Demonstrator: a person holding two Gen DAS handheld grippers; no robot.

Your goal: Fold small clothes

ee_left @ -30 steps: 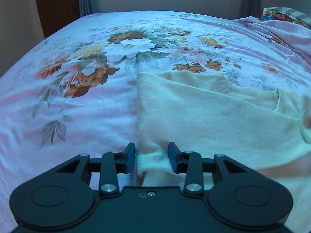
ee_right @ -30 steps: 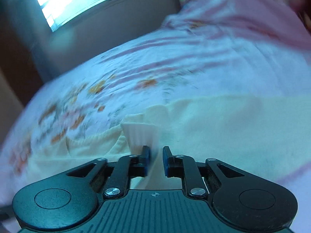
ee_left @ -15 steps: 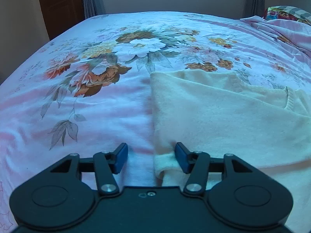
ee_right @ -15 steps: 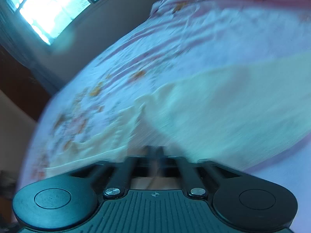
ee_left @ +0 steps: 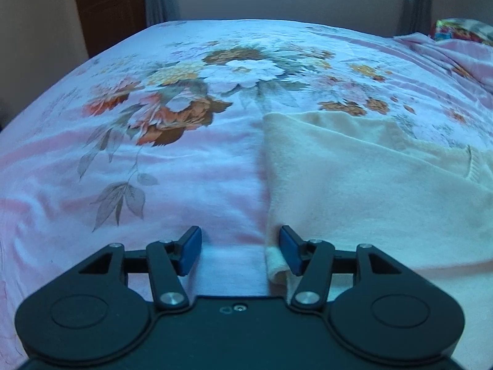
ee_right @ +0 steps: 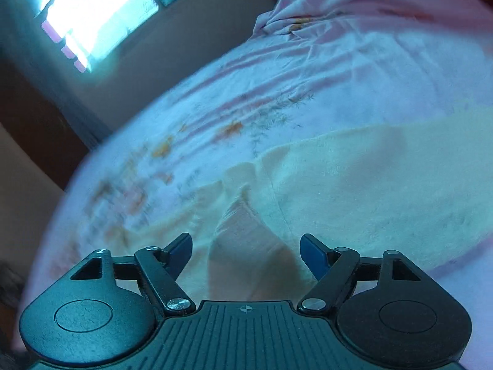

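Left wrist view: my bed [ee_left: 185, 169] fills the scene under a pink flowered sheet, and the cream sweater [ee_left: 369, 178] lies flat on its right half. My left gripper [ee_left: 240, 251] is spread, the sweater's edge just inside one finger, unpinched. My right gripper [ee_right: 246, 254] has just sprung apart over the sweater's folded corner.

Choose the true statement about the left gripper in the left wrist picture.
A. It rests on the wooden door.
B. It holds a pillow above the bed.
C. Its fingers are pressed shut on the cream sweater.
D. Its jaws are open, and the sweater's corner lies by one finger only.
D: the left gripper stands open over the floral bedsheet, and the corner of the cream sweater lies against one finger only, not pinched.
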